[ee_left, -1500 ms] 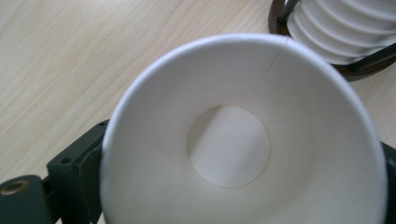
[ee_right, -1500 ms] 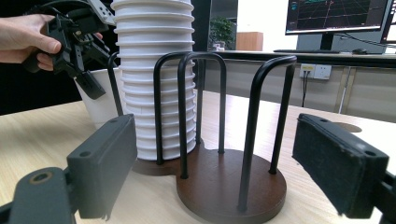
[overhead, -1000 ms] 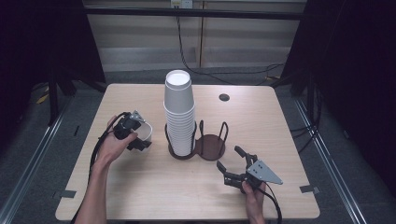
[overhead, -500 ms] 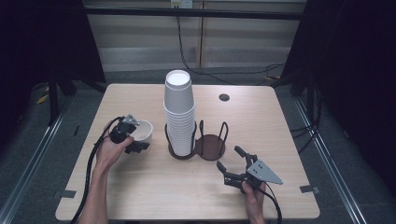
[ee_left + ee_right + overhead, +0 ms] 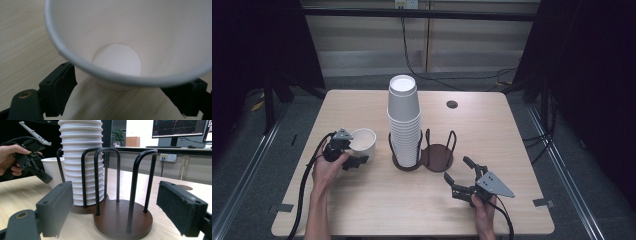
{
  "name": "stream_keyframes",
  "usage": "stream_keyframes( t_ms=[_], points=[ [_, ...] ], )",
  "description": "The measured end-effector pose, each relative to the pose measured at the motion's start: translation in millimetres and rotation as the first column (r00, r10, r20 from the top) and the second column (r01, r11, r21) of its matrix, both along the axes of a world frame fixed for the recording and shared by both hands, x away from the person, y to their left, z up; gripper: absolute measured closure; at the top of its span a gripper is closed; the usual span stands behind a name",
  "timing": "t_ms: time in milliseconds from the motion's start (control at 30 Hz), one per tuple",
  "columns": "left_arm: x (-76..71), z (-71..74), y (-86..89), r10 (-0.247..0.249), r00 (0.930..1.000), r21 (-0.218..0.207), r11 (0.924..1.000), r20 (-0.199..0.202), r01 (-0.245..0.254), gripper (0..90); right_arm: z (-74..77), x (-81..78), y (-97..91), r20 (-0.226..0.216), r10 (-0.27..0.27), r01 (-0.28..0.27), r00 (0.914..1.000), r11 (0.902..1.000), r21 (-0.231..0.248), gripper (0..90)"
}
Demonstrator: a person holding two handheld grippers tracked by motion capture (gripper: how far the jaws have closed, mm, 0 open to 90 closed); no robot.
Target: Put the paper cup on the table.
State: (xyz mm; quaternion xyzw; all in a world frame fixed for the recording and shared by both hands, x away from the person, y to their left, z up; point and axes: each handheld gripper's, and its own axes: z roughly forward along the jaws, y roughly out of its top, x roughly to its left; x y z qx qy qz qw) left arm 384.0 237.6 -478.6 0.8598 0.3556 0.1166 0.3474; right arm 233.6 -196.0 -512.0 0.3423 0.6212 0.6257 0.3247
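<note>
My left gripper sat around a single white paper cup, its jaws spread to either side of the cup's lower wall. In the left gripper view the cup loomed right over the jaws, mouth tipped toward the camera so that I looked down onto its round bottom, and each black jaw stood just outside the wall; I could not tell whether the pads were pressing on the paper or only lying beside it. The cup's foot seemed to meet the table, though the jaws hid the contact.

To that gripper's right, near but apart from the cup, rose the tall stack of white cups seated in one ring of the dark wooden holder.

My right gripper was wide open and held nothing. Its jaws pointed at the holder's empty ring, which lay straight ahead of it and a little apart. In the right gripper view the holder's black wire hoops and round brown base stood between and beyond my two padded jaws, the cup stack behind them to the left, and farther left still my other hand with the left gripper against the lone cup. Beyond the holder, well away from both tools, a small dark round hole showed in the tabletop.
</note>
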Motion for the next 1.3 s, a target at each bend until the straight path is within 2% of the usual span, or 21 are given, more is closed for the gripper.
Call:
stream_keyframes(
  t_ms=[67, 200, 267, 367, 467, 533, 633, 700, 767, 800, 833, 867, 900, 933, 967, 1067, 1100, 1133, 1200, 1267, 1300],
  points=[
    [-3.1, -0.6, 3.5, 0.012, 0.9999, -0.006, 0.9999, -0.004, -0.012, 16.0, 0.0, 0.0, 0.0, -0.001, 0.001, -0.001, 1.0000, 1.0000, 0.000, 13.3],
    [-11.4, -0.7, 10.4, 0.033, 0.9992, -0.083, 0.9961, 0.022, -0.031, 15.7, 0.0, 0.0, 0.0, 0.000, 0.000, 0.000, 1.0000, 1.0000, 0.000, 13.3],
    [-16.1, 1.0, 10.6, 0.042, 0.9985, -0.092, 0.9950, 0.036, -0.039, 15.8, 0.0, 0.1, 0.0, -0.001, 0.001, -0.001, 1.0000, 1.0000, 0.000, 13.3],
    [-25.4, 3.1, 9.8, 0.053, 0.9957, -0.147, 0.9883, 0.075, -0.042, 16.1, 0.0, 0.2, -0.1, 0.001, 0.002, -0.002, 1.0000, 1.0000, 0.000, 13.3],
    [-31.1, 3.7, 9.8, 0.070, 0.9927, -0.166, 0.9848, 0.098, -0.053, 15.9, 0.0, 0.0, 0.0, 0.000, 0.001, -0.001, 1.0000, 1.0000, 0.000, 13.3],
    [-35.9, 3.2, 10.0, 0.088, 0.9910, -0.199, 0.9779, 0.102, -0.066, 15.9, 0.0, 0.0, 0.0, 0.000, -0.001, 0.001, 1.0000, 1.0000, 0.000, 13.2],
    [-42.9, 2.4, 12.1, 0.104, 0.9864, -0.211, 0.9746, 0.127, -0.076, 16.0, 0.0, -0.1, 0.0, 0.000, 0.000, 0.000, 1.0000, 1.0000, 0.000, 13.2],
    [-48.0, 1.9, 12.8, 0.126, 0.9823, -0.243, 0.9659, 0.139, -0.089, 16.0, 0.0, 0.0, 0.0, 0.000, 0.000, 0.000, 1.0000, 1.0000, 0.000, 13.2],
    [-53.7, 1.9, 12.8, 0.131, 0.9801, -0.263, 0.9609, 0.149, -0.088, 16.2, 0.0, -0.1, 0.0, 0.000, 0.000, 0.000, 1.0000, 1.0000, 0.000, 13.2],
    [-56.7, 2.3, 12.7, 0.134, 0.9775, -0.256, 0.9625, 0.163, -0.089, 16.2, 0.0, 0.0, 0.0, 0.000, -0.001, 0.001, 1.0000, 1.0000, 0.000, 13.2],
    [-60.2, 2.2, 11.9, 0.141, 0.9753, -0.271, 0.9582, 0.170, -0.091, 16.2, 0.0, 0.0, 0.0, 0.001, -0.001, 0.001, 1.0000, 1.0000, -0.001, 13.2],
    [-62.7, 2.5, 11.2, 0.137, 0.9766, -0.292, 0.9526, 0.166, -0.084, 16.2, 0.0, -0.1, 0.0, 0.000, -0.001, 0.001, 1.0000, 1.0000, 0.000, 13.3],
    [-64.7, 3.6, 11.2, 0.127, 0.9769, -0.284, 0.9559, 0.172, -0.074, 16.2, 0.0, 0.0, 0.0, 0.000, 0.001, -0.001, 1.0000, 1.0000, 0.000, 13.2],
    [-67.4, 5.0, 9.8, 0.133, 0.9729, -0.285, 0.9555, 0.189, -0.075, 16.2, 0.0, -0.1, 0.0, 0.000, 0.000, 0.000, 1.0000, 1.0000, 0.000, 13.2],
    [-70.0, 6.1, 9.2, 0.140, 0.9695, -0.302, 0.9505, 0.201, -0.075, 16.2, 0.0, -0.1, 0.0, 0.000, 0.000, 0.000, 1.0000, 1.0000, 0.000, 13.2],
    [-75.6, 6.1, 10.7, 0.130, 0.9695, -0.377, 0.9251, 0.208, -0.043, 16.2, 0.0, -0.1, 0.1, 0.000, 0.000, 0.000, 1.0000, 1.0000, 0.000, 13.2],
    [-77.0, 4.8, 10.9, 0.132, 0.9691, -0.408, 0.9124, 0.208, -0.037, 16.2, 0.0, -0.1, 0.1, 0.000, 0.000, 0.000, 1.0000, 1.0000, 0.000, 13.2],
    [-78.4, 3.6, 10.6, 0.133, 0.9695, -0.414, 0.9096, 0.206, -0.037, 16.4, 0.0, 0.0, 0.0, 0.000, 0.000, 0.000, 1.0000, 1.0000, 0.000, 13.2],
    [-81.4, 2.9, 6.0, 0.128, 0.9676, -0.399, 0.9165, 0.217, -0.032, 16.4, 0.0, 0.0, -0.1, 0.000, 0.002, -0.002, 1.0000, 1.0000, 0.000, 13.2],
    [-85.5, 4.5, 0.3, 0.105, 0.9683, -0.397, 0.9178, 0.227, -0.007, 16.4, 0.0, 0.1, -0.1, 0.001, 0.002, -0.002, 1.0000, 1.0000, 0.000, 13.2],
    [-88.0, 5.7, -2.1, 0.112, 0.9639, -0.394, 0.9193, 0.242, -0.008, 16.4, 0.0, 0.2, 0.0, 0.000, 0.002, -0.002, 1.0000, 1.0000, 0.000, 13.3]
  ],
)
